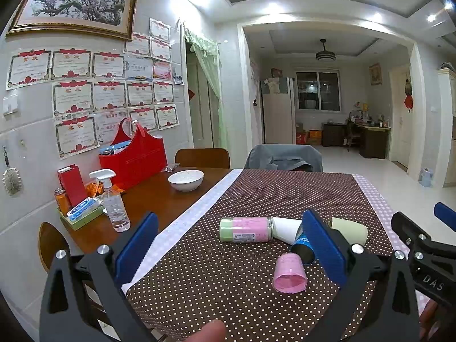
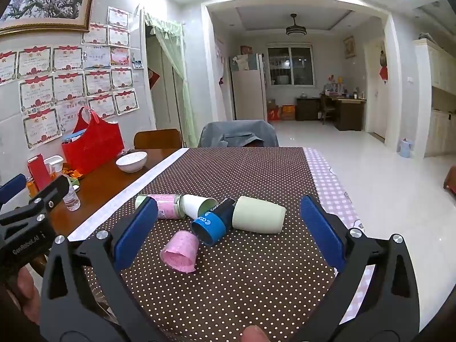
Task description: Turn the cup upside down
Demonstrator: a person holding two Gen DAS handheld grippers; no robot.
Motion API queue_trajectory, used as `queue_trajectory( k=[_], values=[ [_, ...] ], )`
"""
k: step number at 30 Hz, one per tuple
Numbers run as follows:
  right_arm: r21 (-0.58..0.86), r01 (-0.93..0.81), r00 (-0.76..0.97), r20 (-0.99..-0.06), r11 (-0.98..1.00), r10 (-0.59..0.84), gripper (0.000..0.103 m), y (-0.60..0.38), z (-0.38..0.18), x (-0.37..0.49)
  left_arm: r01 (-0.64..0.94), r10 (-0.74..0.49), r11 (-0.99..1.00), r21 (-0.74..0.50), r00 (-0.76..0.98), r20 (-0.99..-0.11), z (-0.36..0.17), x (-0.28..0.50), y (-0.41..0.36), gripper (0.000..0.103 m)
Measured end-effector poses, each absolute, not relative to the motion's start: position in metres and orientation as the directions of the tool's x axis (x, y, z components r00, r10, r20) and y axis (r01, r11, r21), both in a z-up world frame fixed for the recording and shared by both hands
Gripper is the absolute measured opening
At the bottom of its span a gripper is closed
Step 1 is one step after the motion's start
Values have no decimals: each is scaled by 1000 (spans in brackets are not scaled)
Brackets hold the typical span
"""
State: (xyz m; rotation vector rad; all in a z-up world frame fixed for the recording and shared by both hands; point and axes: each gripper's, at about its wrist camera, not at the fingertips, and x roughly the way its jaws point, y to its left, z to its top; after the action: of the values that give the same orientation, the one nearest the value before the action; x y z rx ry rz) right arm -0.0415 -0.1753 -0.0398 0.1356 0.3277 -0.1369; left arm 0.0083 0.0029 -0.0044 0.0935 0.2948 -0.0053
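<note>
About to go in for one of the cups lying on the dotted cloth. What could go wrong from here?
1. The pink cup lies on its side against the blue can; a nudge may roll either.
2. The white cup, can and pale green cup crowd together, so open fingers might knock a neighbour.
3. The left gripper and right gripper hover close and could collide.

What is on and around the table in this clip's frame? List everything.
pink cup: 1, on its side, nearest
pale green cup: 1, on its side, right
white cup: 1, on its side, centre
blue can: 1, lying between cups
pink-and-green jar: 1, lying, left
polka-dot cloth: 1, brown
white bowl: 1, on wood
red basket: 1, by wall
spray bottle: 1, clear
left gripper: open
right gripper: open
</note>
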Motion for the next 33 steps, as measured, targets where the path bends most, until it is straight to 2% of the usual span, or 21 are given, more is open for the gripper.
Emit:
queue_trajectory(
  k=[33],
  values=[
    [108,155,930,-351,982,-108,98,-177,-43,-37,26,8,994,102,949,-316,-9,13,0,99]
  ],
)
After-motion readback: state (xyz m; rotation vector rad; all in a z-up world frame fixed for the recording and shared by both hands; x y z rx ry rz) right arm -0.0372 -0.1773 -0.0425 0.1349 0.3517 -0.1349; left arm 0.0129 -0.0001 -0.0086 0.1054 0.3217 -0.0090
